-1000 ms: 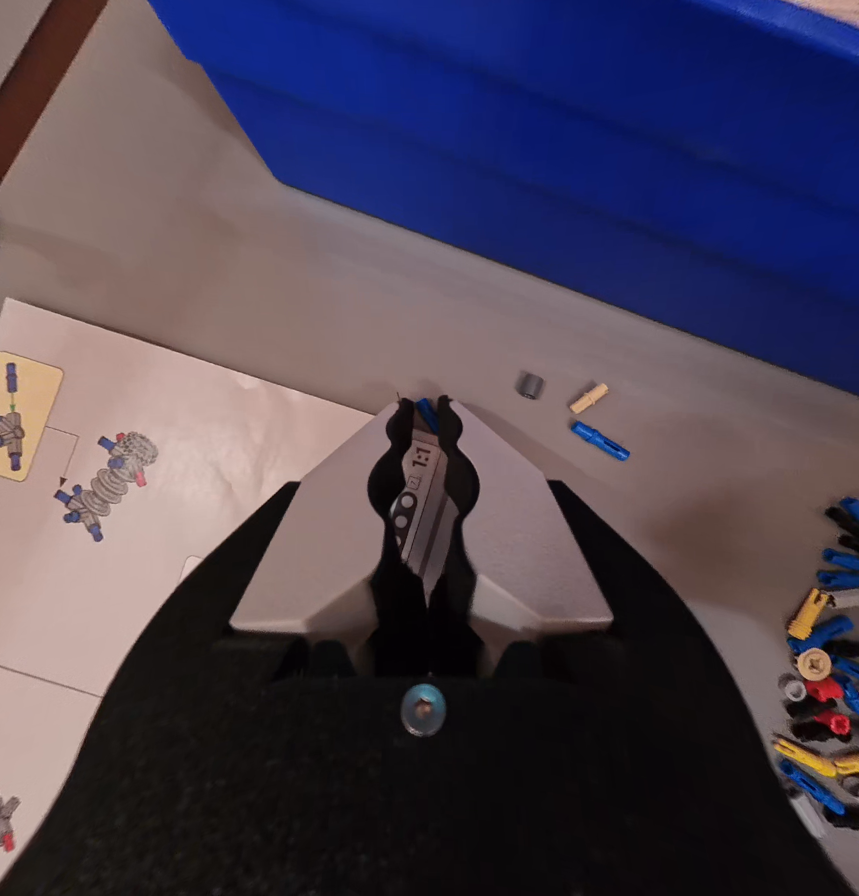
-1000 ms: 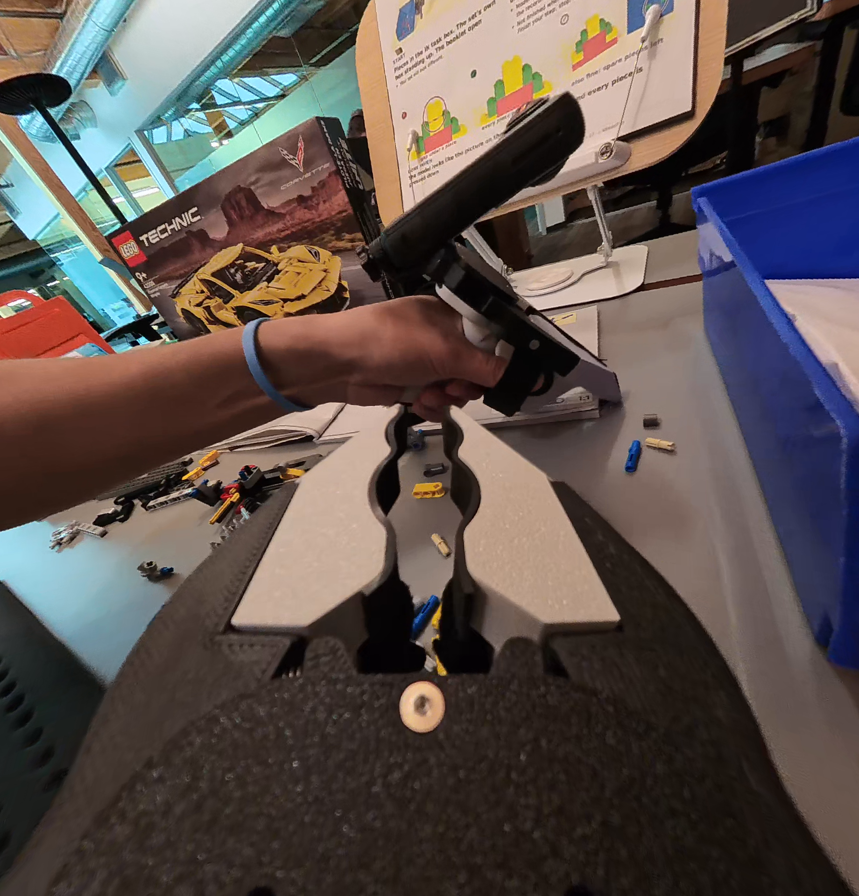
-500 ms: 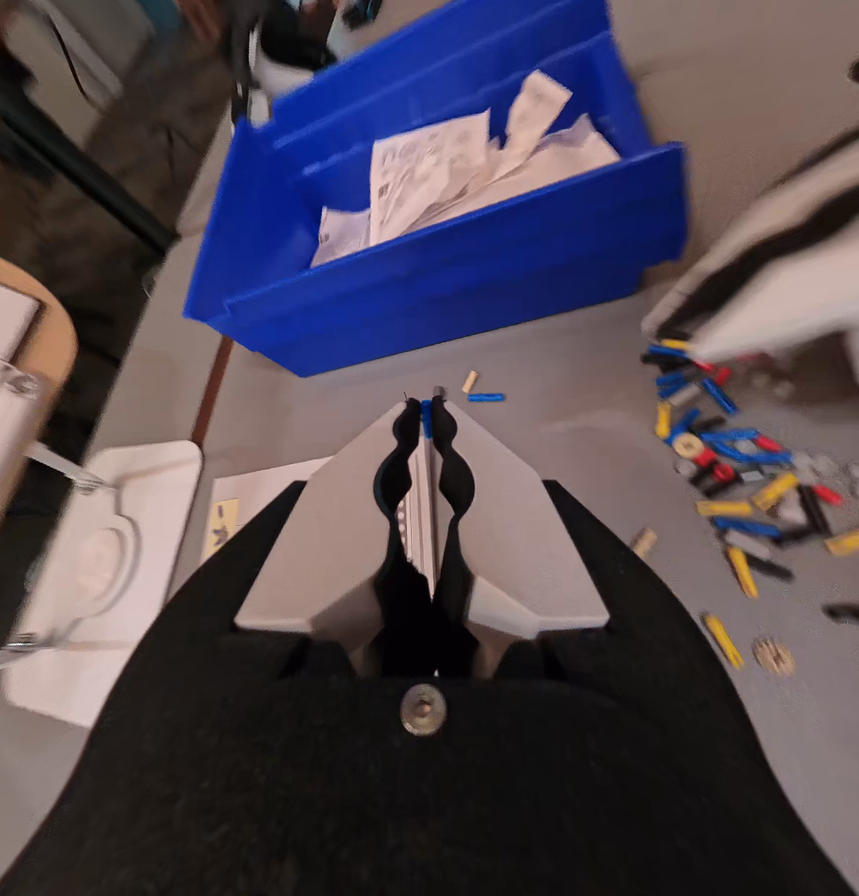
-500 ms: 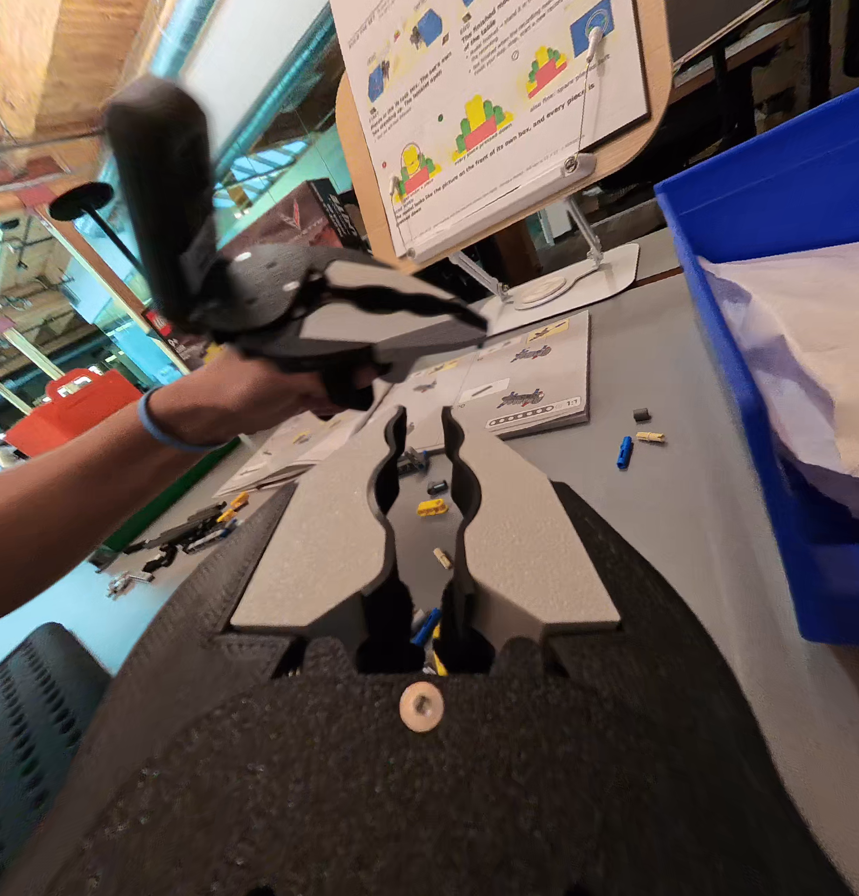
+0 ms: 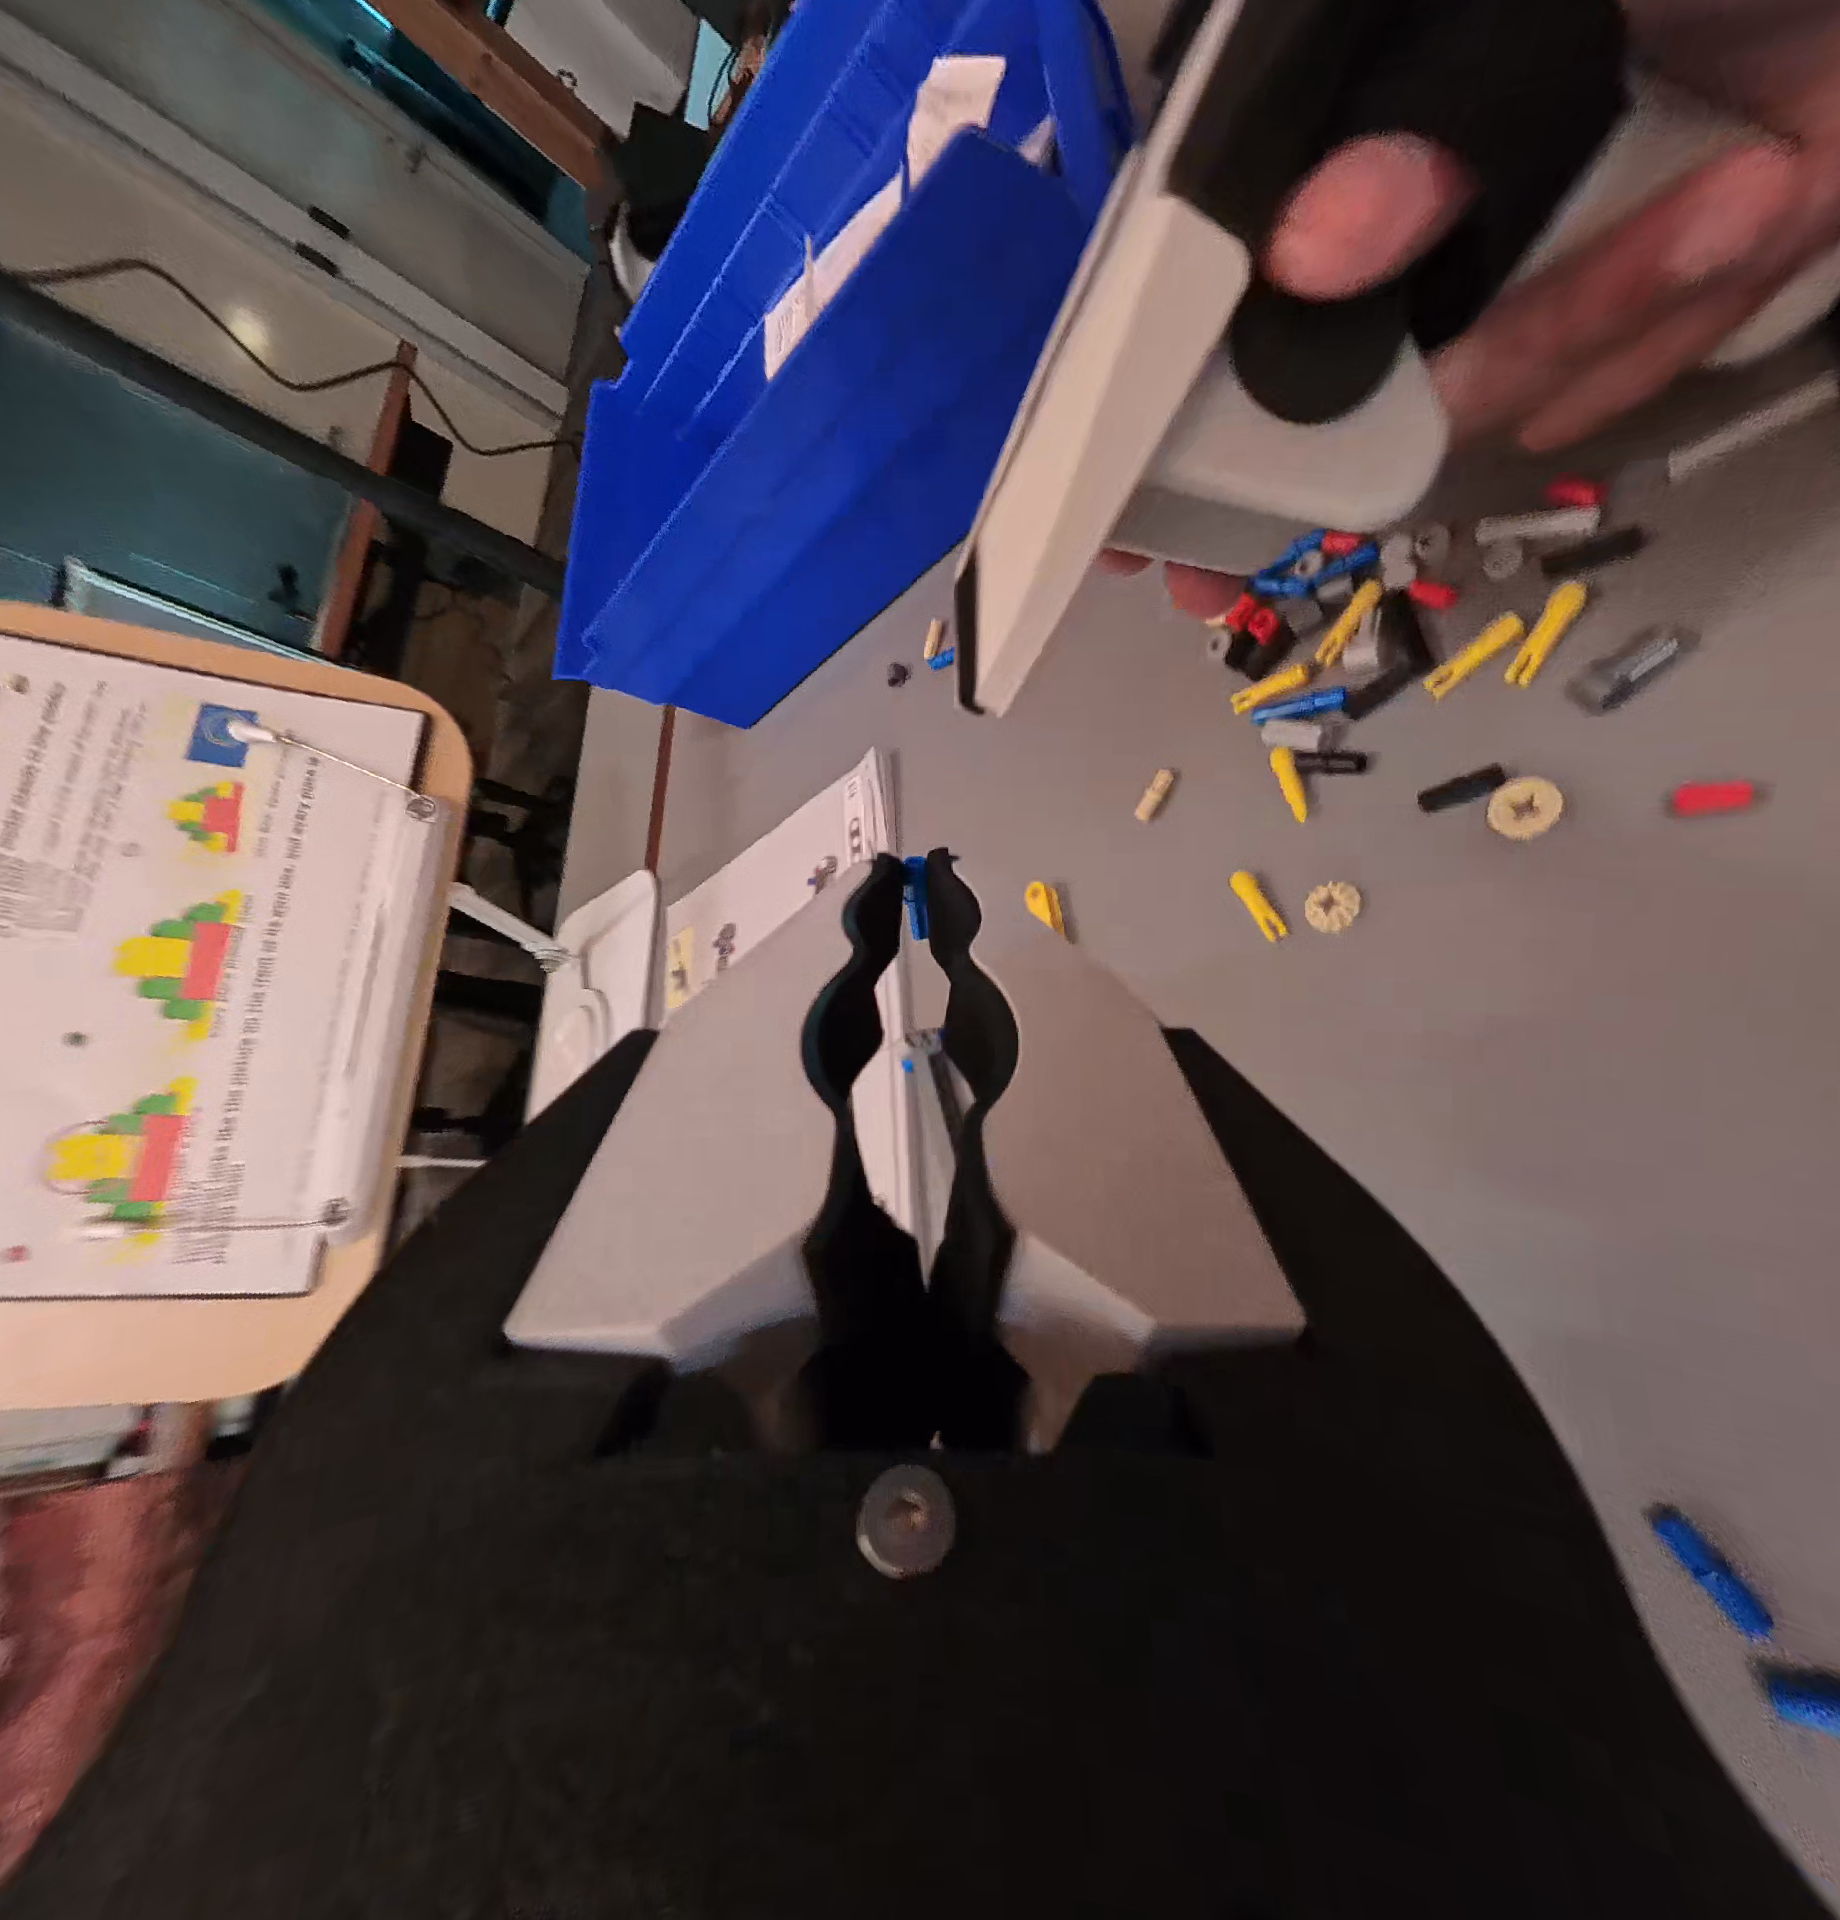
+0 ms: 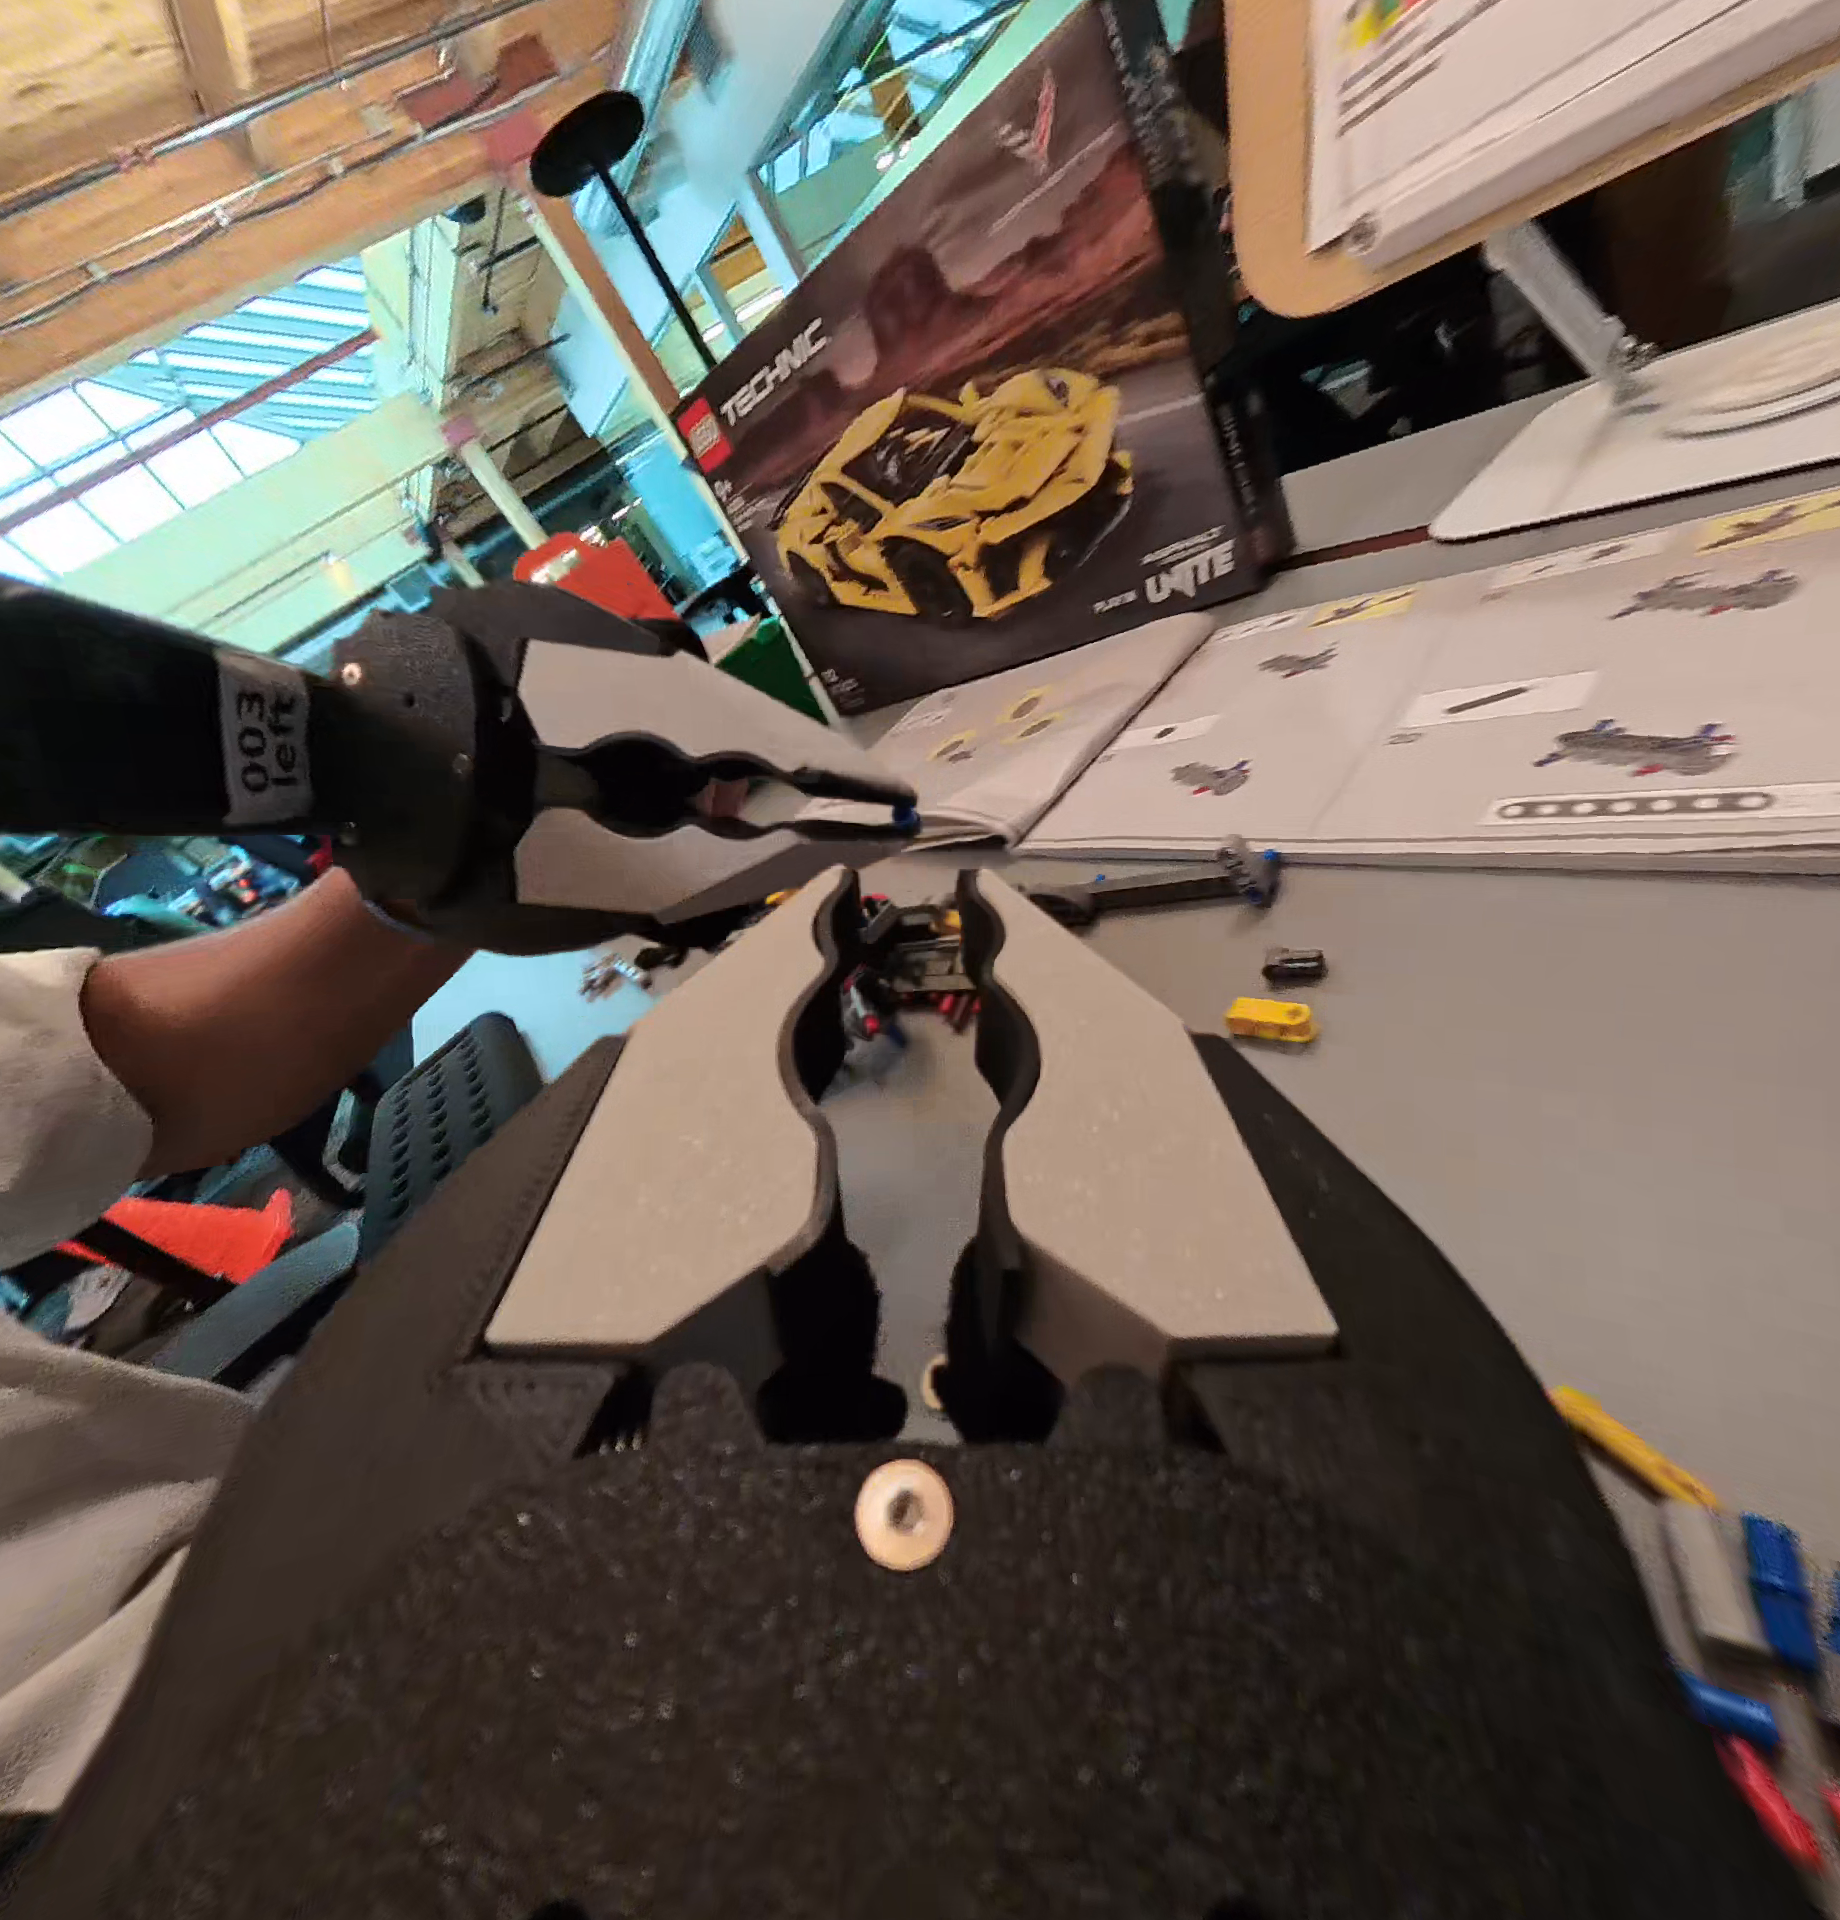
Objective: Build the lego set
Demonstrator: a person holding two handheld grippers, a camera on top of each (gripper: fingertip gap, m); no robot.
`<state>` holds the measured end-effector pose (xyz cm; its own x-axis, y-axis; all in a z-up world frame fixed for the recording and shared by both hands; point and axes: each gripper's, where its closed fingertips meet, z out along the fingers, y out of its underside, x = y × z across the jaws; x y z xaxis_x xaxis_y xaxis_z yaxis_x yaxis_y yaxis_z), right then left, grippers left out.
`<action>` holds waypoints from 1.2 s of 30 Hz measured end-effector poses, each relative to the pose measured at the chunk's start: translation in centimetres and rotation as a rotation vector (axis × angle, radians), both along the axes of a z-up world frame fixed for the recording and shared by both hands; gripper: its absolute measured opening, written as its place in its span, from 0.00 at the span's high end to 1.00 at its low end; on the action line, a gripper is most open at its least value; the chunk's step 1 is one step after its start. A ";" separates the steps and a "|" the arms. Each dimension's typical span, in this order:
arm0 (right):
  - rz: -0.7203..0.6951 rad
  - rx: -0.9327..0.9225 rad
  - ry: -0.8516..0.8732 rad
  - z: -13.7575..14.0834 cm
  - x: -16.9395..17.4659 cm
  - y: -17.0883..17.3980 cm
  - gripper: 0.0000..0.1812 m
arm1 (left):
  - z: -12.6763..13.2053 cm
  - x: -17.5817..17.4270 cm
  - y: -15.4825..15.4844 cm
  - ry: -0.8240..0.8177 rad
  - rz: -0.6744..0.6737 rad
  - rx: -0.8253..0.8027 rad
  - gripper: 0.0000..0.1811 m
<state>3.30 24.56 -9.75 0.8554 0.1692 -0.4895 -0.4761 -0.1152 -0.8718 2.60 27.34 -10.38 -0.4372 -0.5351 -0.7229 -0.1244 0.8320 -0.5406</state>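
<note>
Grey worktop (image 5: 1363,1143) is carrying the whole job, with a high ceiling of beams and skylights showing behind it in the right wrist view. Loose lego pieces (image 5: 1394,644) in yellow, blue, red, black and grey are lying scattered across the far part of the surface, and more blue and red ones (image 6: 1768,1621) are sitting close under the right gripper's body. An open instruction booklet (image 6: 1415,727) is lying flat on the worktop, and the set's box (image 6: 999,488), picturing a yellow car, is standing upright behind it. A blue bin (image 5: 822,436) holding papers is sitting at the far edge, and a clipboard stand (image 5: 189,997) with a printed sheet is standing off to the side.

The left gripper (image 5: 916,883) is hanging above the booklet's edge, its jaws pinched together on a small blue pin (image 5: 916,899) held right at the tips; the same pin (image 6: 903,821) is showing at the tips in the right wrist view. The right gripper (image 6: 900,894) is hovering above the worktop with its jaws parted and nothing between them, pointing toward a dark partial assembly (image 6: 916,945). A black beam (image 6: 1155,888) with blue pins is lying just beside the booklet, with a yellow connector (image 6: 1271,1020) nearby.
</note>
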 end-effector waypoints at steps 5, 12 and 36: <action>0.086 -0.021 -0.029 -0.1 -2.6 1.3 0.92 | -0.1 -1.8 -0.6 -0.035 -0.012 0.127 0.99; 0.109 -0.005 -0.057 -0.1 -3.9 1.7 0.94 | -0.1 -3.0 -1.1 -0.066 -0.032 0.190 0.99; 0.346 0.175 0.185 2.9 -5.5 -0.8 0.99 | 3.0 -4.7 -2.9 -0.161 -0.025 0.092 0.96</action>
<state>-2.19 23.80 -6.81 0.6341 0.5246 -0.5681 -0.5859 -0.1535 -0.7957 -2.09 24.48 -7.40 -0.3245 -0.4539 -0.8299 -0.0216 0.8806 -0.4733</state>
